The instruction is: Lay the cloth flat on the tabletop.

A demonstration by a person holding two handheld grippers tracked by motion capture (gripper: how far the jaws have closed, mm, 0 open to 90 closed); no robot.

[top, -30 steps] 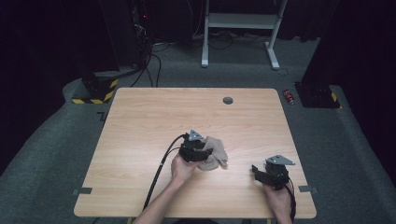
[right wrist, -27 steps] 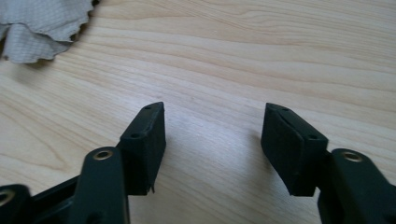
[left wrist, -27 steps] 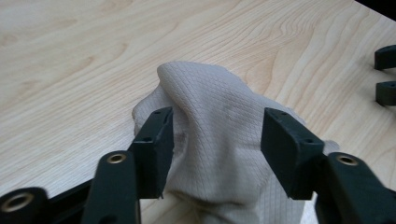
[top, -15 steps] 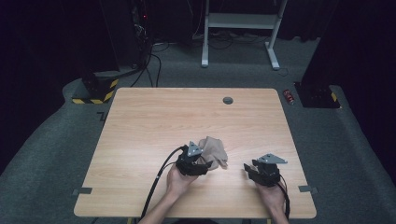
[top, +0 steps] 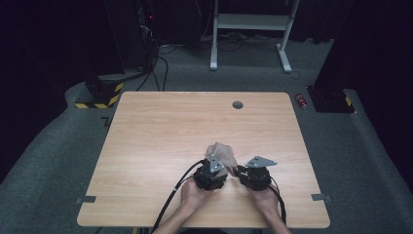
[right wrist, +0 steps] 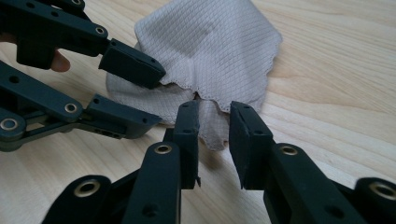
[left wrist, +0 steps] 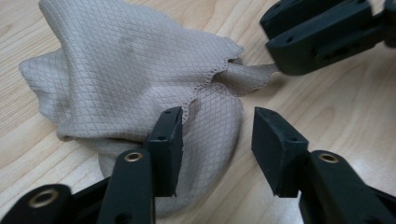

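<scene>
On the wooden table (top: 160,146), the left gripper (top: 220,171) sits at about seven o'clock of the crumpled beige cloth (top: 221,153). Its jaws have just been closing and stand apart with the cloth's rounded lower fold lying between them in the left gripper view (left wrist: 215,128), the left pad against the fabric and the right pad clear of it. The cloth lies bunched on the near half of the table, a little right of centre. At its five o'clock the right gripper (top: 240,172) has also been closing; in the right gripper view (right wrist: 214,126) its jaws are narrowly apart around a small hanging corner of the cloth, not yet pinching it.
</scene>
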